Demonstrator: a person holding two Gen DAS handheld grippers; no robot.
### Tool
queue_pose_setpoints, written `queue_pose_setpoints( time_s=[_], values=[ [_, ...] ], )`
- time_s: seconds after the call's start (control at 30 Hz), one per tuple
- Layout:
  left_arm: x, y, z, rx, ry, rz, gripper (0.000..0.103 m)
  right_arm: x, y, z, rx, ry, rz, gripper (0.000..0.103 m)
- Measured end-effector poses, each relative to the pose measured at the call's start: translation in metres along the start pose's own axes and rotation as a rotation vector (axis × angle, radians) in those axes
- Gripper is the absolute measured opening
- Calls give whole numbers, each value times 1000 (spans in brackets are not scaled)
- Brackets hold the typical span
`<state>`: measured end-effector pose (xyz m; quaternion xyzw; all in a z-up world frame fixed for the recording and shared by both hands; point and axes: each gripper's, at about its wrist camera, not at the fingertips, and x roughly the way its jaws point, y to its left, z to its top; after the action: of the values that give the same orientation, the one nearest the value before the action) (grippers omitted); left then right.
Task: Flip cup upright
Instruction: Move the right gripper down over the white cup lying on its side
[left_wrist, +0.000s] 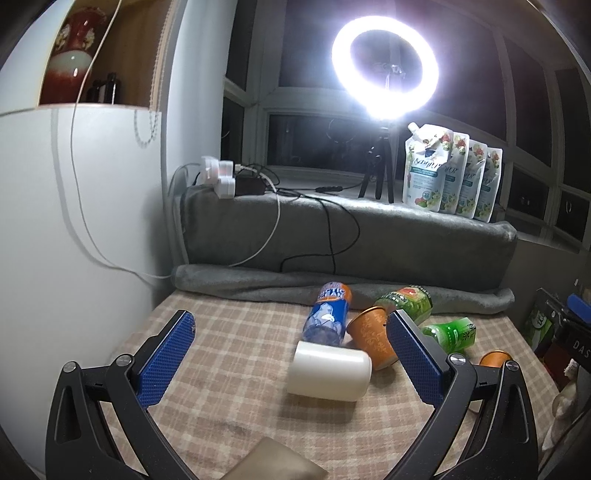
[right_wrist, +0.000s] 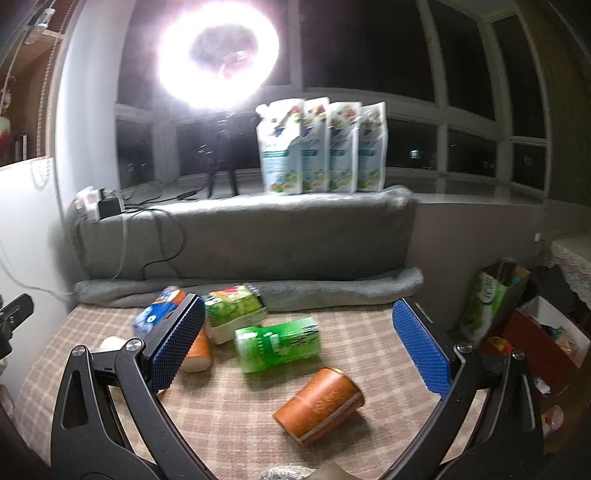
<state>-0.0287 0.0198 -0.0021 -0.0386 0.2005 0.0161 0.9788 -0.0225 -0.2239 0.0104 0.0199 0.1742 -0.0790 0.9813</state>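
Several cups lie on their sides on the checked tablecloth (left_wrist: 229, 398). In the left wrist view a white cup (left_wrist: 328, 371) lies between my open left gripper's (left_wrist: 291, 325) blue pads, with a blue cup (left_wrist: 327, 317) and an orange cup (left_wrist: 373, 338) behind it. Two green cups (left_wrist: 448, 332) lie further right. In the right wrist view my right gripper (right_wrist: 297, 314) is open and empty above an orange cup (right_wrist: 319, 404) lying on its side, with a green cup (right_wrist: 277, 343) behind it.
A grey blanket roll (left_wrist: 332, 284) runs along the table's far edge under a padded sill. A ring light on a tripod (left_wrist: 384, 66), several refill pouches (left_wrist: 450, 173) and a power strip with cables (left_wrist: 229, 177) stand on the sill. Boxes (right_wrist: 543, 332) stand right of the table.
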Motion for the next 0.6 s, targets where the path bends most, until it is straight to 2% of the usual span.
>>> queue_pose_setpoints(
  time_s=[0.1, 0.2, 0.3, 0.33, 0.37, 0.5, 0.6],
  values=[
    [4, 10, -2, -20, 28, 1, 103, 9, 9, -1, -35, 33, 81, 103],
    [9, 23, -7, -40, 70, 15, 103, 25, 25, -3, -103, 96, 200, 103],
    [13, 35, -15, -53, 111, 36, 103, 41, 46, -7, -180, 155, 299, 103],
    [14, 39, -17, -58, 122, 42, 103, 51, 60, -9, -243, 187, 349, 102],
    [15, 43, -19, -62, 132, 47, 103, 51, 60, -9, -243, 187, 349, 99],
    [19, 60, -30, -87, 179, 69, 103, 77, 95, -15, -381, 303, 489, 95],
    [21, 70, -38, -115, 211, 73, 103, 97, 117, -21, -453, 394, 549, 92]
  ],
)
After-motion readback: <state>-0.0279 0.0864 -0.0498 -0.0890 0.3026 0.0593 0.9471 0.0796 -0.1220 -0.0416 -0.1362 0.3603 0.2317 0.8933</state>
